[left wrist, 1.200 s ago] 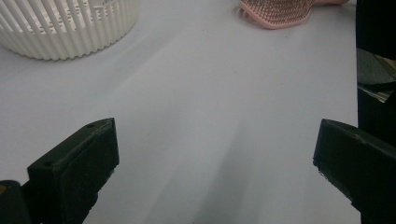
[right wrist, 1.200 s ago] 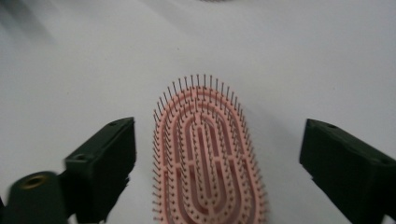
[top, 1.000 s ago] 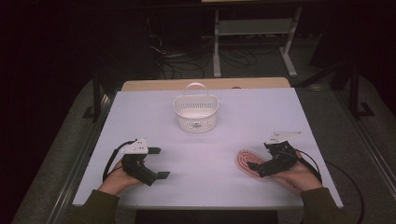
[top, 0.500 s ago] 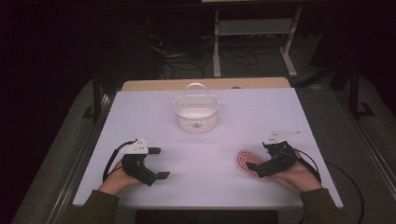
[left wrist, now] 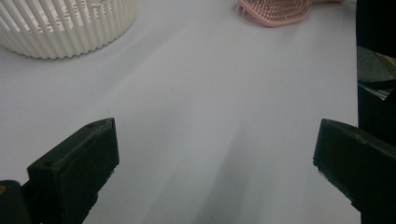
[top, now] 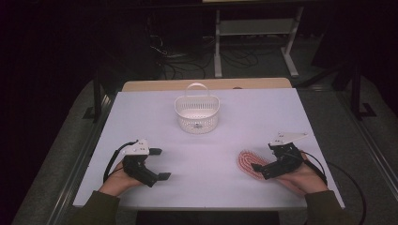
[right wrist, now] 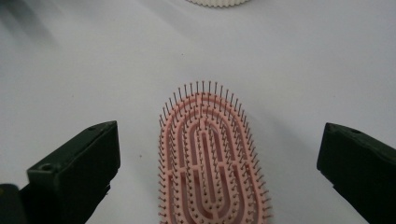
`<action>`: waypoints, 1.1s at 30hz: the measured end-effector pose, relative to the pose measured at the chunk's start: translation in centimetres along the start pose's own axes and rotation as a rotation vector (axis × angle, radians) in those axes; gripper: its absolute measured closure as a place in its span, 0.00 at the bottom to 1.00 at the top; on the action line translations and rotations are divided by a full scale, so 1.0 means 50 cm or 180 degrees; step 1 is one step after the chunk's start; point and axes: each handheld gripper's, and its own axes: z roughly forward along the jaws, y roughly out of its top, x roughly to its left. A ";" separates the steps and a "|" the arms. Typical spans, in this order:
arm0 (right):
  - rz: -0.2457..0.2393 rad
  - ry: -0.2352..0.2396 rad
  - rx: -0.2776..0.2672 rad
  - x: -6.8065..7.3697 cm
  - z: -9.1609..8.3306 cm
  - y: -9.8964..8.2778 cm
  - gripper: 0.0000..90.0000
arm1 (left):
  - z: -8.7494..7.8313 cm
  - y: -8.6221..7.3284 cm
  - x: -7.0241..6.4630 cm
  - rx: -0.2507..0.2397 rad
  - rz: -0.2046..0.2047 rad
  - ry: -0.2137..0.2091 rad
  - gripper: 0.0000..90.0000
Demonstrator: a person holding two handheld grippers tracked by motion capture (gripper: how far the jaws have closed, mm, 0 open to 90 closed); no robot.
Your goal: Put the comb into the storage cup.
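A pink brush (top: pixel 249 164) is seen lying bristles-up on the white table (top: pixel 244 117), at the near right of the high view. The right gripper (top: pixel 264 167) is held low over the near end of the brush, with a hand (top: pixel 300 176) behind it. In the right gripper view, the brush (right wrist: pixel 210 158) lies between the 2 black jaws, which are spread wide to either side; neither jaw is seen touching it. The head of the brush points away from the gripper, toward the basket. Nothing is grasped by this gripper.

The left gripper (top: pixel 158 164) is held at the near left of the table, well apart from the brush, with a hand (top: pixel 119 180) behind it. Its 2 jaws are spread wide as well, and in the left gripper view only bare table is seen between them. Nothing is held in it. From that view the brush (left wrist: pixel 275 9) is seen far off at the top edge.

A white slatted basket (top: pixel 197 112) with an upright handle stands at the middle of the table, toward the far side, well apart from both grippers. Something small and dark is seen inside it, but what it is cannot be told. Its ribbed wall (left wrist: pixel 65 25) is seen at the top left of the left gripper view.
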 end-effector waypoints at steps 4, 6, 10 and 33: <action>0.0010 -0.0010 -0.0004 -0.004 -0.005 -0.005 0.00 | 0.001 0.000 -0.001 0.0003 0.0007 -0.0003 0.00; 0.0027 -0.0018 -0.0008 -0.005 -0.008 -0.008 0.00 | 0.001 0.000 -0.002 0.0005 0.0005 -0.0003 0.00; 0.0042 -0.0034 -0.0006 -0.007 -0.012 -0.015 0.00 | 0.002 0.000 -0.001 0.0003 0.0003 0.0001 0.00; 0.0061 -0.0074 0.0047 -0.020 -0.024 -0.036 0.00 | 0.000 -0.002 0.000 0.0009 0.0001 -0.0001 0.00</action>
